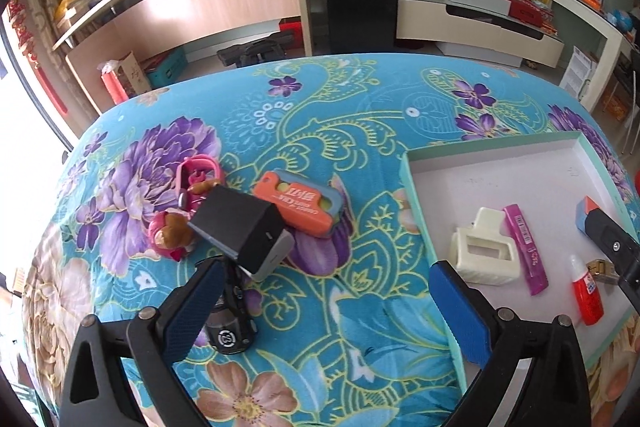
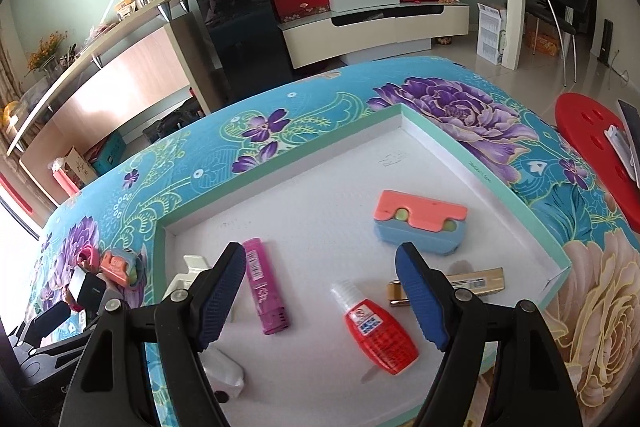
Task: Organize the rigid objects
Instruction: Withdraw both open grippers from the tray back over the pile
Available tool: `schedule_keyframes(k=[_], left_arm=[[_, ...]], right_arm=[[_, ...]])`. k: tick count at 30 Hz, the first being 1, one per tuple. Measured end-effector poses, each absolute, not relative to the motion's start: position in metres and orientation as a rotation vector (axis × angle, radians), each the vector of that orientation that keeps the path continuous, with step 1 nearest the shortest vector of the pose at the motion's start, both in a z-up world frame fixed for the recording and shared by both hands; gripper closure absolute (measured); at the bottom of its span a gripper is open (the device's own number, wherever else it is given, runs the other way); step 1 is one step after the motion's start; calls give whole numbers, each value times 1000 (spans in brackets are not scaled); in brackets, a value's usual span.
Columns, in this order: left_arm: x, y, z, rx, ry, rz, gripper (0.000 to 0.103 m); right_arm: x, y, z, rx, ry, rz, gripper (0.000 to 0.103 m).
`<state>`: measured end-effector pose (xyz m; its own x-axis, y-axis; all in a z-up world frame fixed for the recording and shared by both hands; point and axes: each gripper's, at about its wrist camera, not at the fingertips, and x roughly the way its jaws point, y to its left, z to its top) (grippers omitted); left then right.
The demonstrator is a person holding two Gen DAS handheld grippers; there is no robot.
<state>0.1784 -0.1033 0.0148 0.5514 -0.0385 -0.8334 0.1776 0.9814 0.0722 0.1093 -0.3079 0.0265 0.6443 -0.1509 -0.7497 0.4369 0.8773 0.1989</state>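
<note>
Currently: left gripper (image 1: 324, 303) and right gripper (image 2: 320, 295) both agape, empty. Risk: black-and-grey rectangular charger block (image 1: 244, 231), perched tilted atop a dark cylinder (image 1: 230, 323), toppling if nudged.

A red correction-fluid bottle (image 2: 378, 335), pink lighter (image 2: 266, 287), orange-blue block (image 2: 420, 223) are lying flat in the white tray (image 2: 504, 187).
</note>
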Motion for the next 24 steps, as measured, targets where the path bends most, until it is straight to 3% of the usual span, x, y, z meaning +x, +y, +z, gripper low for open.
schedule_keyframes(k=[24], left_arm=[[185,32,19,-7,987,175,0]], right_arm=[[144,-184,27,274,848,-31,25]])
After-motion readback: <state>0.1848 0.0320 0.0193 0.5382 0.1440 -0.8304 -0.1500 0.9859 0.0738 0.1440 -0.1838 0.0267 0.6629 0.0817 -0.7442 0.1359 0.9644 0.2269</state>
